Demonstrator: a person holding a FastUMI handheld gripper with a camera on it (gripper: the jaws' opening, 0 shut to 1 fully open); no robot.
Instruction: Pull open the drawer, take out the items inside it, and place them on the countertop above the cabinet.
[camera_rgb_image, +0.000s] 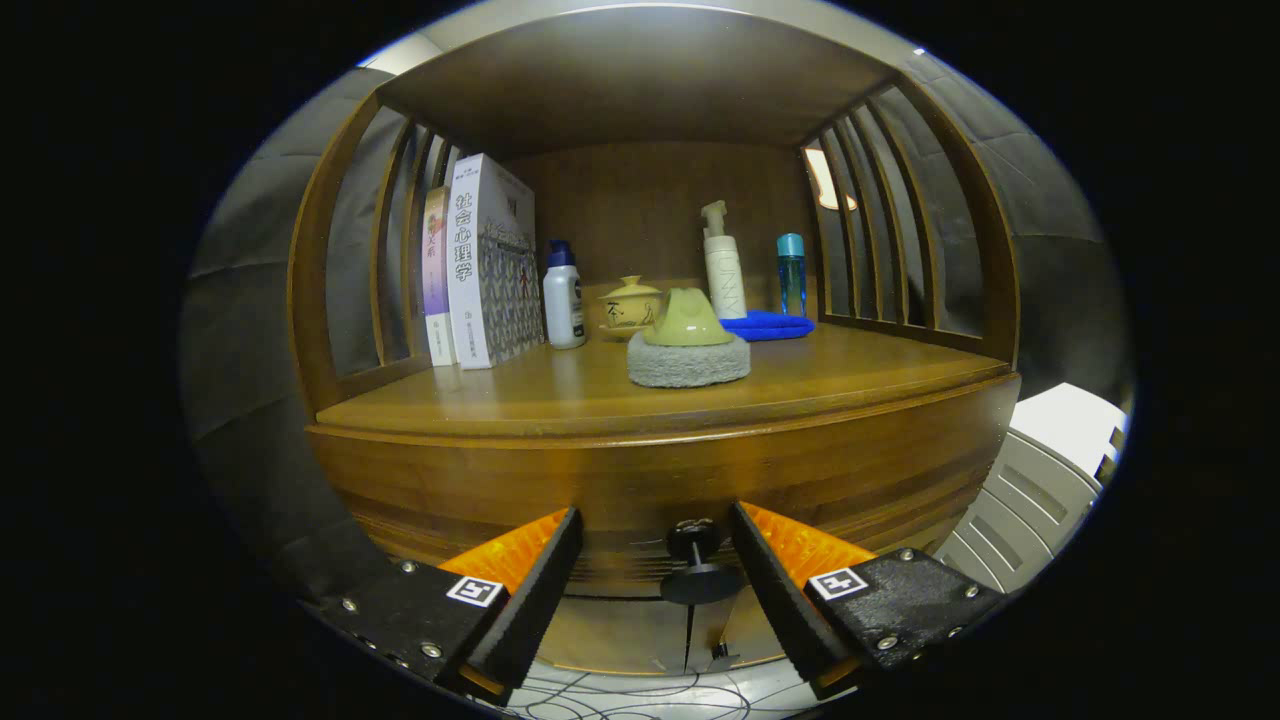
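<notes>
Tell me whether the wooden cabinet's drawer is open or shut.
Shut: the wooden drawer front sits flush under the countertop, its black knob between the open gripper fingers, ungrasped.

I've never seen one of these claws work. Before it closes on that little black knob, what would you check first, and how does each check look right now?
1. Gripper open wide enough for the knob: ok.
2. Drawer knob sits between the fingers: ok.
3. Fingers touching the knob: not ok, gaps on both sides.
4. Drawer shut, so pulling is needed: ok.
5. Free countertop space beside the sponge: ok.
6. What lies inside the drawer: cannot tell.
</notes>
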